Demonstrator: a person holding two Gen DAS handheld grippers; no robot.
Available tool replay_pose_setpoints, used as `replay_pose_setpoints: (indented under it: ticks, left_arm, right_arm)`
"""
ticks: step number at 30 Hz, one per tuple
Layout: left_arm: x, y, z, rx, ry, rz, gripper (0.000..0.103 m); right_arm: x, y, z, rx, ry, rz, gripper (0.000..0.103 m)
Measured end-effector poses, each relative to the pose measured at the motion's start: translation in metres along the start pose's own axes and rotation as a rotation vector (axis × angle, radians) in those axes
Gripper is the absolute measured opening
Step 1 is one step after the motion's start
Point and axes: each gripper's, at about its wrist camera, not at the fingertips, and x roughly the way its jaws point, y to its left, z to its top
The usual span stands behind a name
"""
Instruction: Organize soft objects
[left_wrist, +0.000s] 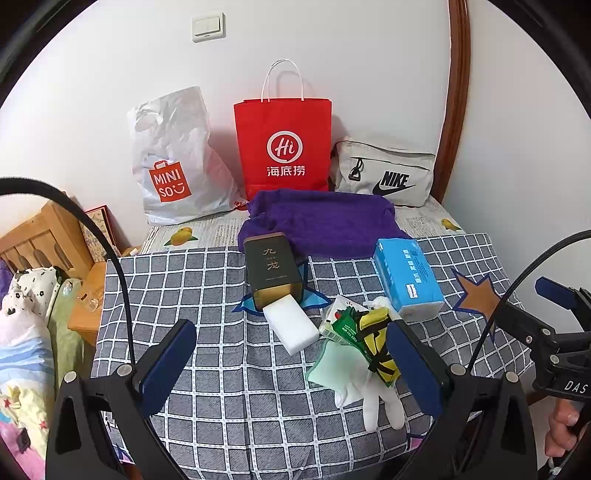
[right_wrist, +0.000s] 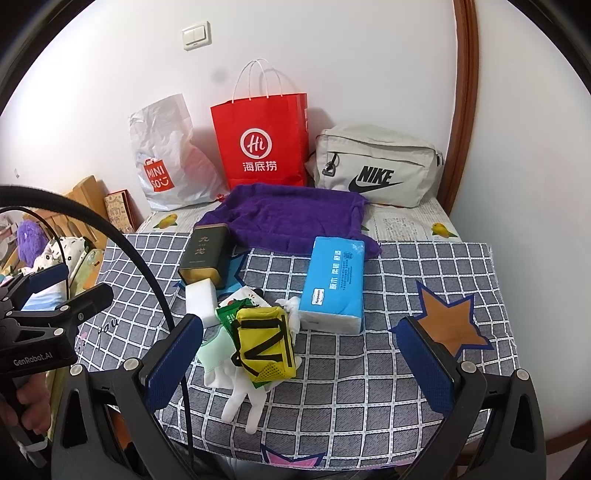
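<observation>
— Where is the yellow pouch (right_wrist: 266, 343) found?
— On the white glove (right_wrist: 240, 400), near the middle of the checked cloth (right_wrist: 406, 280); it is half hidden by a pad in the left view.
— And the tongs?
— Left tongs (left_wrist: 291, 363) and right tongs (right_wrist: 299, 363) are both held spread, empty. Three bags are lined along the far wall (right_wrist: 332, 55).

MINISO plastic bag (left_wrist: 173, 166), NIKE pouch (left_wrist: 388, 173)
</observation>
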Motion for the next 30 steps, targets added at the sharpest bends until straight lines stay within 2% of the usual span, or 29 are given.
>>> replay_pose_setpoints:
  ticks: [30]
  left_arm:
    - [-0.0043, -0.0043, -0.0025, 0.017, -0.009, -0.013, 0.103]
  right_arm:
    - [-0.0036, 0.0003, 0.0012, -0.010, -0.006, 0.006, 0.103]
